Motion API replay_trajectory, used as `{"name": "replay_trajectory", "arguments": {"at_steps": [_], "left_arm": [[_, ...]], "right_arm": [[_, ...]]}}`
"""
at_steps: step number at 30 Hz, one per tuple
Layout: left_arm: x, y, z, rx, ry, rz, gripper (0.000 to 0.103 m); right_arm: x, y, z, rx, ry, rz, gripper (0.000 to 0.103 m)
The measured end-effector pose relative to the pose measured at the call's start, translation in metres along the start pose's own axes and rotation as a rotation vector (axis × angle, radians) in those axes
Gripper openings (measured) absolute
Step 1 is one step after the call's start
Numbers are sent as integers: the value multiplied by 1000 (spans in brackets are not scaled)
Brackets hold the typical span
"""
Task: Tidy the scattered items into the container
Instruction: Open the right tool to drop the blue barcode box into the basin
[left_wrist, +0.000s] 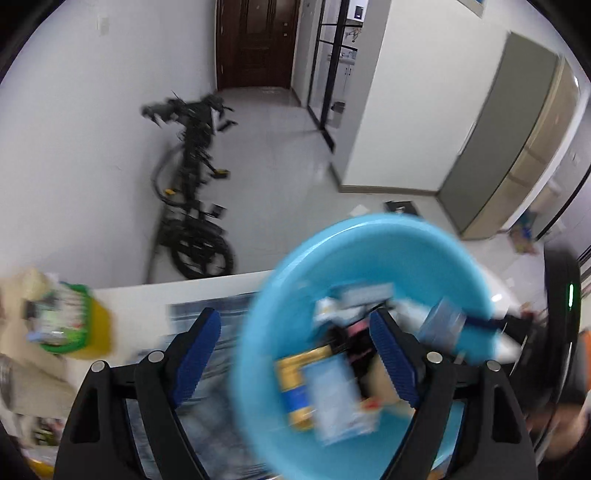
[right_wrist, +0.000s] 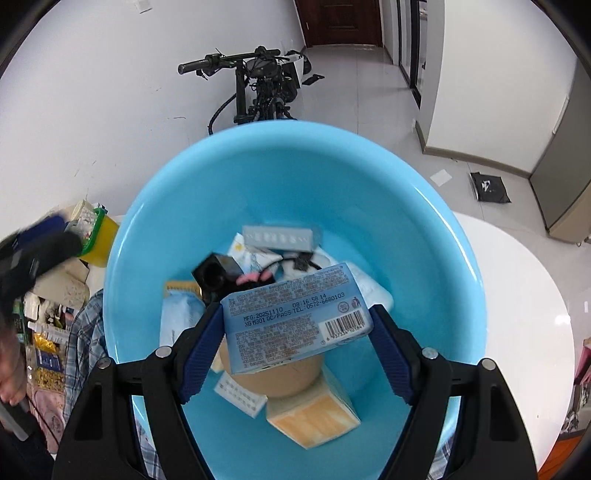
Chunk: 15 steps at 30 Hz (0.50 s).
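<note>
While the right hand-held gripper (right_wrist: 295, 332) clamps a blue packet (right_wrist: 295, 317), blue basin (right_wrist: 295, 177) holding boxes, left hand-held gripper (left_wrist: 295, 354) wide, empty.

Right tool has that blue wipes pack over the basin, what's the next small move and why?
Probably open the right tool and let the blue wipes pack drop. It hangs clamped between the pads right above the blue basin, over the items already inside, so it should land in the container. The left tool is open with nothing gripped and sits off to the side, so it seems clear.
</note>
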<state>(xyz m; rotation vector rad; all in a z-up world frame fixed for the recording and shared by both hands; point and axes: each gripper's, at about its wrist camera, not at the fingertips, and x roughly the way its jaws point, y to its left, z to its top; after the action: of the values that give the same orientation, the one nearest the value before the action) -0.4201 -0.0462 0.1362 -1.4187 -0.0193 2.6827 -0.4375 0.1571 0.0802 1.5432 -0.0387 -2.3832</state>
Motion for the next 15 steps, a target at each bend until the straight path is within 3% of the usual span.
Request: {"name": "replay_trajectory", "arguments": {"at_steps": [6,10,15], "left_arm": [[-17,39,-43,-64,-9,2,85],[-26,37,-71,7,-73,78,85],[-27,34,-103,37,-84,35,85]], "right_arm": [[23,13,23,-4,-39,-50,77],[38,15,30,15,-41,-50,77],[47,15,32,23,-60,-69,77]]}}
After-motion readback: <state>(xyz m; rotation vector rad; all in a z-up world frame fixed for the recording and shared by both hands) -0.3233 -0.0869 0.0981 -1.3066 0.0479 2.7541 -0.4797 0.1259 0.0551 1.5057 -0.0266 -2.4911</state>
